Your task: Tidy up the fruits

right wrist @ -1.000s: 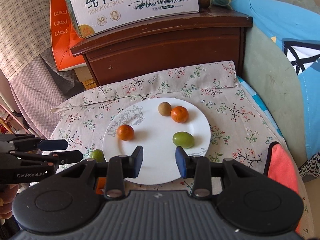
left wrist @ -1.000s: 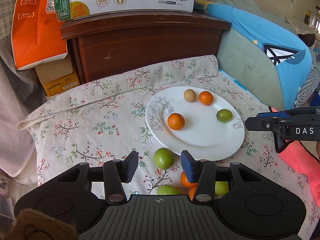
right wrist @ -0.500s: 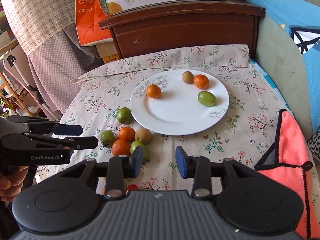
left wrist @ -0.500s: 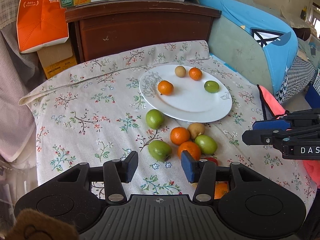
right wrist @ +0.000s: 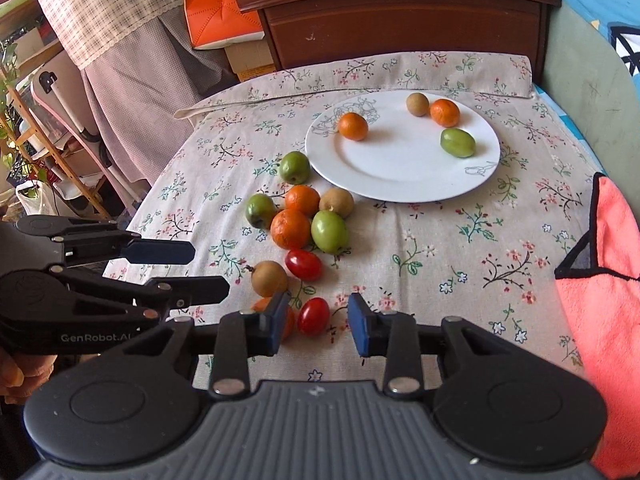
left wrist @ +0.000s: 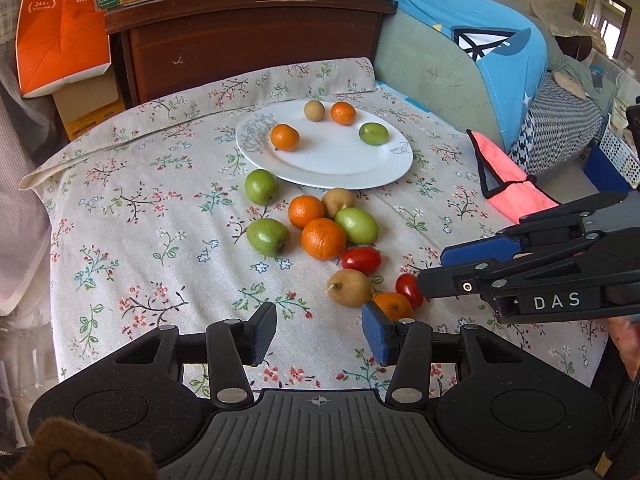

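- While four fruits already sit on the round white ceramic plate [right wrist: 400, 184] — two small oranges, one green jujube-like fruit and one tan longan-like ball — sorting looks roughly a third done, as a judgement.
- Loose pile [right wrist: 304, 220] on the floral tablecloth [right wrist: 460, 248], just beside the plate's near rim: three green fruits, two oranges, one tan ball, touching or nearly touching.
- Nearer the cameras: red cherry tomato [right wrist: 303, 265], tan stemmed fruit [right wrist: 269, 278], second cherry tomato [right wrist: 313, 315], small orange [left wrist: 392, 306] partly hidden by a finger in the right view.
- About ten pieces left on the cloth; no tomato on the plate yet.
- Right gripper [right wrist: 314, 326]: jaws have just been closing, second cherry tomato lies between them, pads not pressing it, so nothing grasped.
- Left gripper [left wrist: 319, 334]: jaws apart, empty, only cloth between them, small orange just beside its right finger.
- Likely next: right gripper clamps the tomato and carries it to the plate.
- Coral-pink cloth [right wrist: 600, 308] lies to the right edge, not involved.
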Action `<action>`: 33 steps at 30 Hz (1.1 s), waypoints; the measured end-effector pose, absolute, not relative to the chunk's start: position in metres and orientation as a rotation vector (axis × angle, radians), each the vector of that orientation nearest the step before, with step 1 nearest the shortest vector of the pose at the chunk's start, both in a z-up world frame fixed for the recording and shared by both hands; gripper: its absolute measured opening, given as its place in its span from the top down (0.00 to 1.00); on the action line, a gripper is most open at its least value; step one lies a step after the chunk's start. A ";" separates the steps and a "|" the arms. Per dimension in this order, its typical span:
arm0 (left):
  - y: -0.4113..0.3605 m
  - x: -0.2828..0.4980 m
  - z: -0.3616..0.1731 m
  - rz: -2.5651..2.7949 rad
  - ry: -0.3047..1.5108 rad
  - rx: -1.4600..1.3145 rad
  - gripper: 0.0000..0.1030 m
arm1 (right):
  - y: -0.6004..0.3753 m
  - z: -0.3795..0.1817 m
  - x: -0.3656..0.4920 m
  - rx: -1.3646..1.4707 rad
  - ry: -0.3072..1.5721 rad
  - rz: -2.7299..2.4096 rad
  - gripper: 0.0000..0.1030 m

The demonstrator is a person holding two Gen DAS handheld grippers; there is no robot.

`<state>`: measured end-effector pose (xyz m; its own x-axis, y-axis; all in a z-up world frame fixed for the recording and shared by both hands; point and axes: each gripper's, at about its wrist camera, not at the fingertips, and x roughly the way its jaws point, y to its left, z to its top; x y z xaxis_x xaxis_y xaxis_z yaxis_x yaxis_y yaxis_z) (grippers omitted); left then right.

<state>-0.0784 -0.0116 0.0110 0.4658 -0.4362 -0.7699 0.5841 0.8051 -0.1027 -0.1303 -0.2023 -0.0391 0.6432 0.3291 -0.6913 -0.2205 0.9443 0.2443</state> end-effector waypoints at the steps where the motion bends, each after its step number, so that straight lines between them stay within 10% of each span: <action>1: -0.014 -0.083 0.010 -0.646 0.888 0.197 0.55 | -0.201 -0.041 -0.130 0.142 0.821 0.315 0.69; 33: -0.059 -0.096 -0.018 -0.711 0.824 0.268 0.60 | -0.212 -0.046 -0.116 0.269 0.862 0.268 0.76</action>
<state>-0.0962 -0.0586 -0.0183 0.4668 -0.4721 -0.7478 0.6708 0.7400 -0.0485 -0.1156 -0.2123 -0.0462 0.6220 0.3376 -0.7065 -0.1221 0.9331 0.3383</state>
